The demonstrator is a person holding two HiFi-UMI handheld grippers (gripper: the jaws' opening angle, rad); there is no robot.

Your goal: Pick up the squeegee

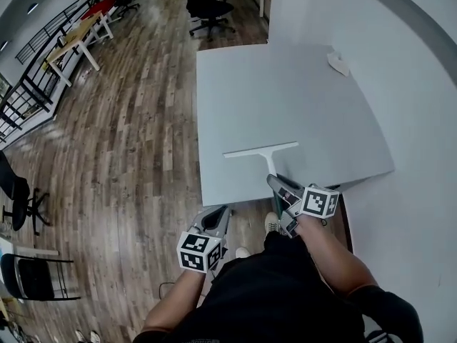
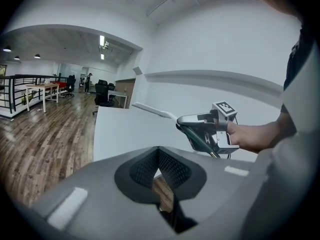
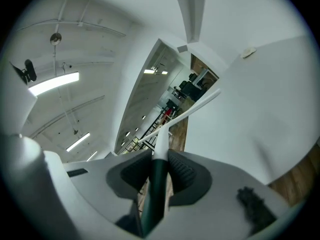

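Note:
The squeegee (image 1: 260, 150) has a long white blade and a dark green handle. It is lifted over the near edge of the pale grey table (image 1: 235, 98). My right gripper (image 1: 277, 186) is shut on the handle, with the blade sticking out ahead of it. In the right gripper view the handle (image 3: 159, 176) runs between the dark pads of the right gripper (image 3: 160, 159) and the blade (image 3: 197, 106) slants across. My left gripper (image 1: 218, 216) hangs lower left, off the table, jaws together and holding nothing. The left gripper view shows the left gripper (image 2: 159, 156), the right gripper (image 2: 192, 126) and the squeegee blade (image 2: 150, 110).
A small white object (image 1: 338, 63) lies at the table's far right corner. A white wall runs along the table's right side. A black office chair (image 1: 207, 9) stands beyond the table. Wooden floor spreads to the left, with desks (image 1: 75, 38) and chairs (image 1: 21, 199).

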